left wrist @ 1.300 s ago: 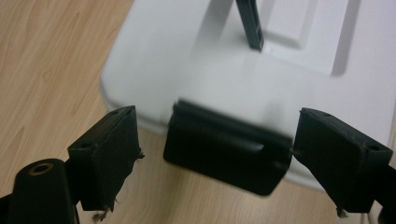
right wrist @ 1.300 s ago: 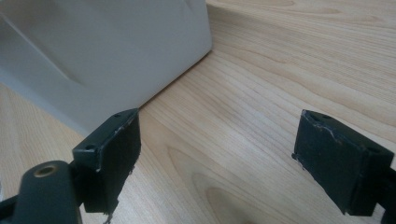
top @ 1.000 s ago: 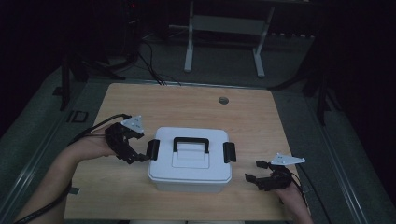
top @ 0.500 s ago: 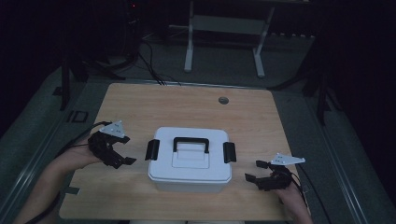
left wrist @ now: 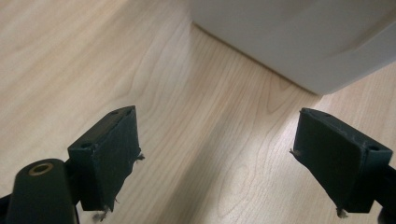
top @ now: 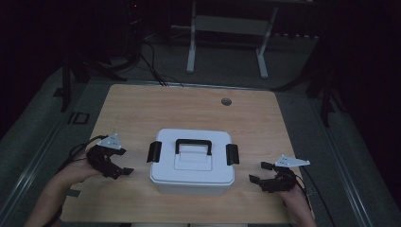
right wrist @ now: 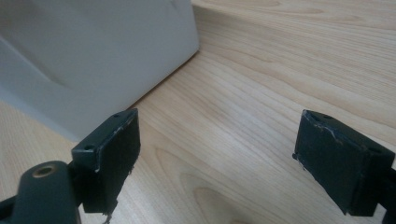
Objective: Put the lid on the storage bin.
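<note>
1. White box (top: 192, 163), lid latched, sits mid-worktop (top: 142, 106), toward the person's edge.
2. Left hand-held gripper (top: 117, 166) lies left of the box, jaws apart, empty.
3. Right hand-held gripper (top: 261, 173) lies right of it, jaws spread, empty.
4. Likely next: approach both black latches (top: 154, 151) squarely.

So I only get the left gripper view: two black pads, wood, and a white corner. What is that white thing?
Observer: A white storage box with a lid, seen whole from the high view.
Operator: Does it have a handle?
Observer: Yes, a black handle on top, lying flat, and a black latch at each end.
Operator: Where is the other gripper?
Observer: The right gripper sits at the box's other side, open and apart from it, like the left gripper.
</note>
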Available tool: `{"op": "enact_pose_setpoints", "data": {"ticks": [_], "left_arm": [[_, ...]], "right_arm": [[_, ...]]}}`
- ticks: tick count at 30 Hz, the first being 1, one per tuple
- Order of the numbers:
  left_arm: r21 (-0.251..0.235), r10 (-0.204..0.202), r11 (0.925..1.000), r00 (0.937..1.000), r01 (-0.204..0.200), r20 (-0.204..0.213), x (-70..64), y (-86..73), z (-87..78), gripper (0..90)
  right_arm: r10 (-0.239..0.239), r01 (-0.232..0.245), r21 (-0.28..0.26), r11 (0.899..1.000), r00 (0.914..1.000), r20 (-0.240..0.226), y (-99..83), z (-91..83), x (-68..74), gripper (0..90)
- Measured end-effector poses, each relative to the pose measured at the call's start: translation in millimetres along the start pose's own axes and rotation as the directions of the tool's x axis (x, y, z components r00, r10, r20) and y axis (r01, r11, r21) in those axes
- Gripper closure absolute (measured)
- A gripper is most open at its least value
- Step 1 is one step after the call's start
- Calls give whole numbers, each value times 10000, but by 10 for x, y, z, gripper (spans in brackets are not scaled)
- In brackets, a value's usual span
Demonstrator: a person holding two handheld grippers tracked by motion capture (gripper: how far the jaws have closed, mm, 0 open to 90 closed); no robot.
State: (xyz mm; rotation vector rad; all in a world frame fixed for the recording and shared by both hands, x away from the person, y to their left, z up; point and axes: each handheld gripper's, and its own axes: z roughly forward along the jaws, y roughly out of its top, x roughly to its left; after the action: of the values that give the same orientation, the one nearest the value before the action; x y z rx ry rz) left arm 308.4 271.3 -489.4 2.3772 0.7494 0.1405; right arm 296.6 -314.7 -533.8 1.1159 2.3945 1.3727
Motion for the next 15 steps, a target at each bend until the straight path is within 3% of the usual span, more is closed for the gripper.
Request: {"op": "enact_pose_setpoints", "data": {"ticks": [4, 9, 11, 15], "left_arm": [[-7, -274, 9996, 9995, 274, -136, 12, -139, 79, 143], [-116, -274, 9996, 9994, 272, -213, 1, -237, 139, 139], [-254, -407, 9989, 9986, 398, -349, 0, -282, 171, 140], [-437, -705, 9967, 9963, 684, -489, 2, -354, 216, 139]], "right_arm": [[64, -64, 18, 10000, 9999, 149, -16, 2, -19, 141], [-80, 74, 169, 9998, 9993, 368, -25, 25, -15, 141], [-301, 281, 248, 9993, 9958, 860, -31, 44, -13, 141], [-501, 450, 393, 9982, 9888, 1405, -64, 65, -26, 141]]}}
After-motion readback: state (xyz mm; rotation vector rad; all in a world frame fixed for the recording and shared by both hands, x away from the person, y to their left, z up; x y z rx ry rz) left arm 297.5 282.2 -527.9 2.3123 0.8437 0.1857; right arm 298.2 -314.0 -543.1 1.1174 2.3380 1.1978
